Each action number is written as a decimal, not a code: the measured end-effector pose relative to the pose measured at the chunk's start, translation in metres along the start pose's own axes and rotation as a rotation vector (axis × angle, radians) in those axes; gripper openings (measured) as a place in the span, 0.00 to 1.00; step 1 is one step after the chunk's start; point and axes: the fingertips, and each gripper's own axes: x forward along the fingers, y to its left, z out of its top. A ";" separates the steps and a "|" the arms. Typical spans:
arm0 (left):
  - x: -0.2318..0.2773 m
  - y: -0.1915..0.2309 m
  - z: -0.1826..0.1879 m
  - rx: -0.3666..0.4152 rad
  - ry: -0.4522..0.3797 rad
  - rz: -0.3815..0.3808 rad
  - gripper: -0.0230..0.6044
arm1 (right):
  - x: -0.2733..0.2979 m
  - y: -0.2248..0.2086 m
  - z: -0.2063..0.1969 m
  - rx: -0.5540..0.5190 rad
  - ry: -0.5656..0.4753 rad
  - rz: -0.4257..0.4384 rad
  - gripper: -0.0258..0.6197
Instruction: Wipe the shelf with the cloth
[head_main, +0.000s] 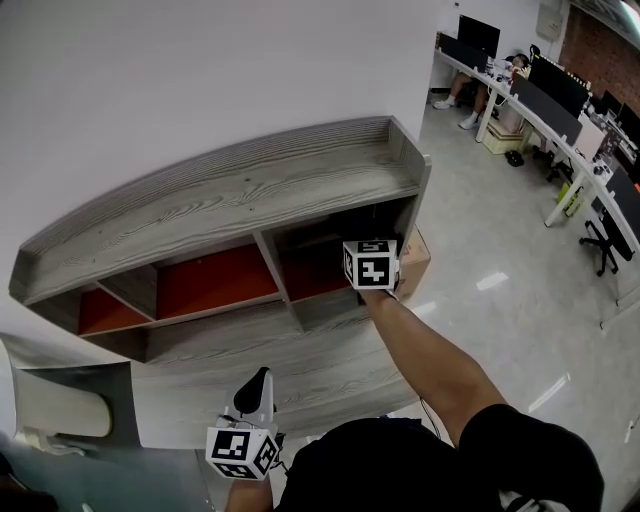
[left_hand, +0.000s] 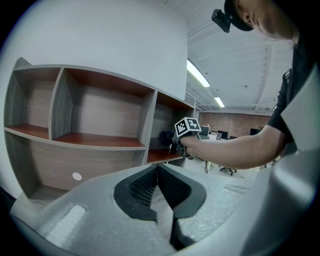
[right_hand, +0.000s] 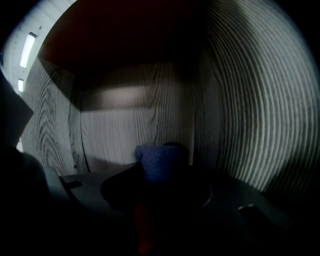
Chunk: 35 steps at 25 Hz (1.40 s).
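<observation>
The grey wooden shelf unit (head_main: 230, 190) stands against a white wall and has red-orange boards in its compartments. My right gripper (head_main: 370, 285) reaches into the right-hand compartment; only its marker cube (head_main: 370, 262) and the arm show from above. In the right gripper view the jaws are shut on a blue cloth (right_hand: 158, 160), close to the compartment's grey back panel (right_hand: 130, 125). My left gripper (head_main: 256, 390) hangs low in front of the unit, jaws shut with nothing between them (left_hand: 157, 172). From the left gripper view the right gripper (left_hand: 184, 136) sits at the right compartment's red board.
A cardboard box (head_main: 414, 256) stands against the unit's right side. Office desks with monitors (head_main: 560, 90) and chairs fill the far right across a shiny floor. A grey and white object (head_main: 60, 405) lies at the lower left.
</observation>
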 end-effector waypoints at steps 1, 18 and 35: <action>-0.001 0.001 0.000 -0.001 0.000 0.002 0.05 | 0.000 0.000 0.000 0.000 0.000 0.001 0.25; -0.002 -0.006 -0.005 -0.003 0.014 -0.007 0.05 | -0.098 0.122 0.085 -0.113 -0.219 0.457 0.25; -0.006 -0.012 -0.004 0.004 0.015 -0.001 0.05 | -0.133 0.167 0.122 -0.280 -0.327 0.524 0.25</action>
